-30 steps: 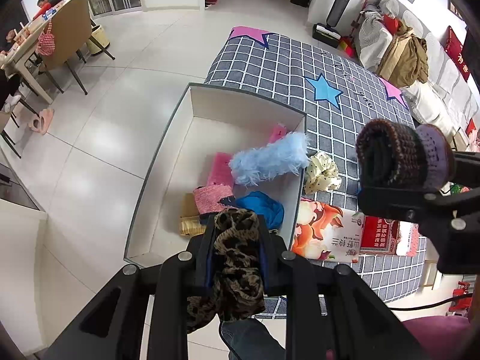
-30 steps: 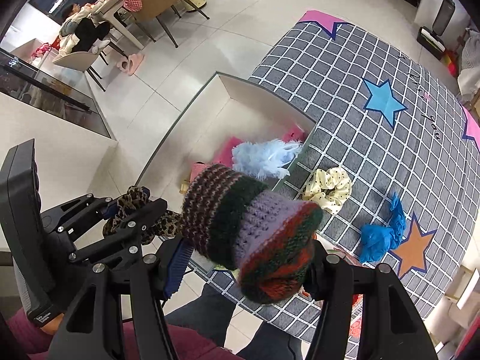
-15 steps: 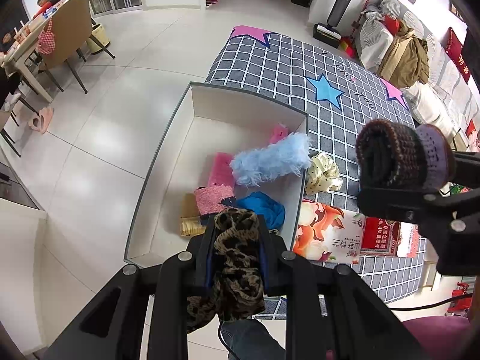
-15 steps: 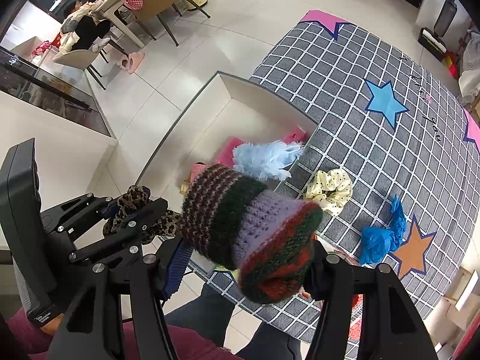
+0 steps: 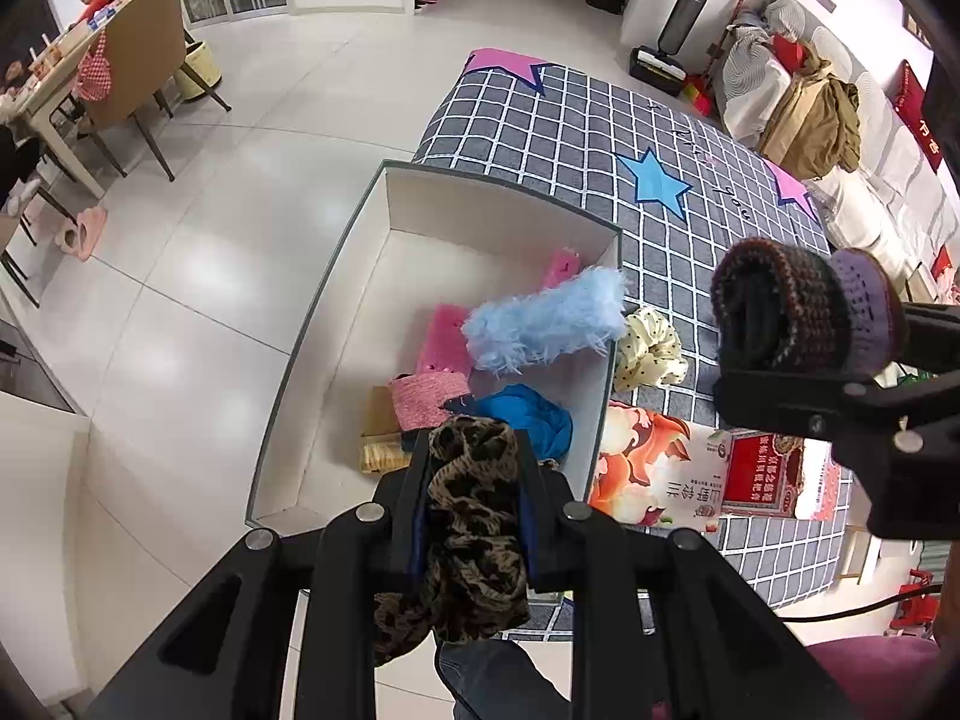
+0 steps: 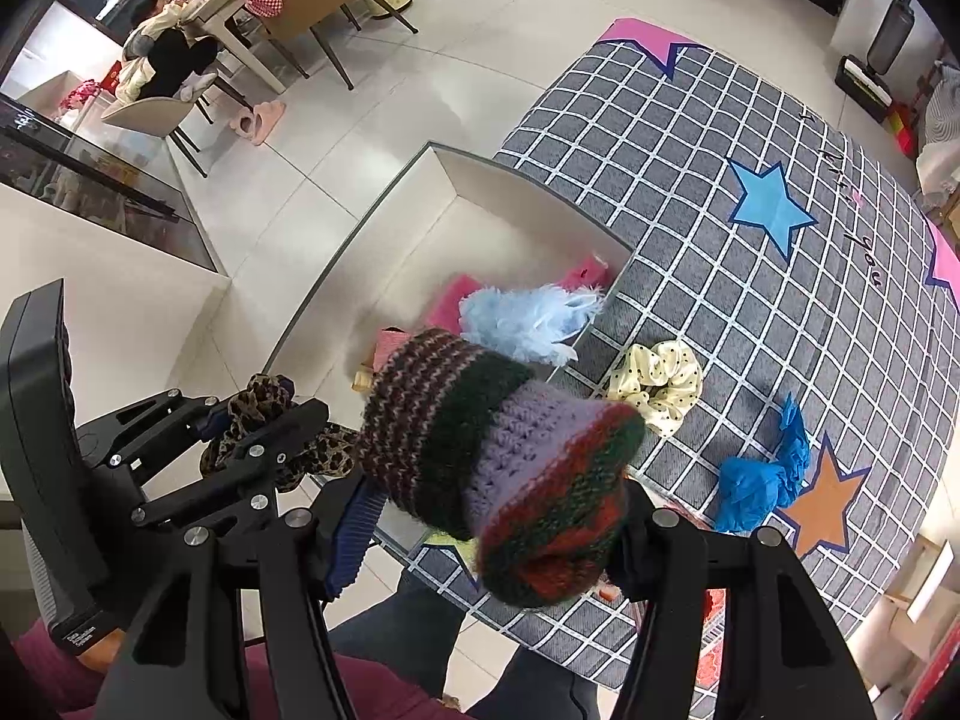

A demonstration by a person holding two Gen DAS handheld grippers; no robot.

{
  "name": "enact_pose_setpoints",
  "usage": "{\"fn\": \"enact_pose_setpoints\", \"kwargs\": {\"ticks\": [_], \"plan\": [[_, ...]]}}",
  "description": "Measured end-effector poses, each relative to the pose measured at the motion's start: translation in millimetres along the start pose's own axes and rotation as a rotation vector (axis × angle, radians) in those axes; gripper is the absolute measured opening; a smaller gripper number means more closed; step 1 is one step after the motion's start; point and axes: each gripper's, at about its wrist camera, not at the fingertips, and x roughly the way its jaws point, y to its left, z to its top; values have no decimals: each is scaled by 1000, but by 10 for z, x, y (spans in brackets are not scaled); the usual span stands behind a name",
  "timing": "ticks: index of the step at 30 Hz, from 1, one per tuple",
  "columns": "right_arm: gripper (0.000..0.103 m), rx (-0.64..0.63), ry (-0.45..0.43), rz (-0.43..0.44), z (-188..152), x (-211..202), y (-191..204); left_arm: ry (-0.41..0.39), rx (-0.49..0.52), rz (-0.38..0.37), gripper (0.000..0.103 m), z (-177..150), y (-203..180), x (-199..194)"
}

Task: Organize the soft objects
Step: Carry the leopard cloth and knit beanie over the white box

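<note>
My left gripper [image 5: 474,480] is shut on a leopard-print scrunchie [image 5: 468,534], held above the near end of the white storage box [image 5: 360,222]. My right gripper [image 6: 498,516] is shut on a striped knitted hat [image 6: 498,450]; it also shows at the right of the left wrist view [image 5: 804,324]. Inside the box lie a fluffy light-blue piece [image 5: 546,324], pink items [image 5: 444,342] and a blue cloth [image 5: 528,420]. A cream polka-dot scrunchie [image 6: 657,384] and a blue crumpled cloth [image 6: 762,474] lie on the checked rug [image 6: 750,138].
A printed carton [image 5: 690,480] lies on the rug beside the box. White tiled floor [image 5: 210,252] spreads to the left, with a dining table and chairs [image 5: 120,78] far left. A sofa with clothes [image 5: 810,108] and a vacuum [image 5: 678,30] stand at the back.
</note>
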Motion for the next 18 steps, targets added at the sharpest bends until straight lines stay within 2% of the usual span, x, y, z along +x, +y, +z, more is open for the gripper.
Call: {"fn": "enact_pose_setpoints", "kwargs": {"ticks": [10, 18], "plan": [[63, 19, 52, 7, 175, 274, -42, 50, -27, 29, 26, 104, 112, 279], [63, 12, 54, 1, 420, 418, 7, 71, -41, 63, 26, 159, 174, 432]]}}
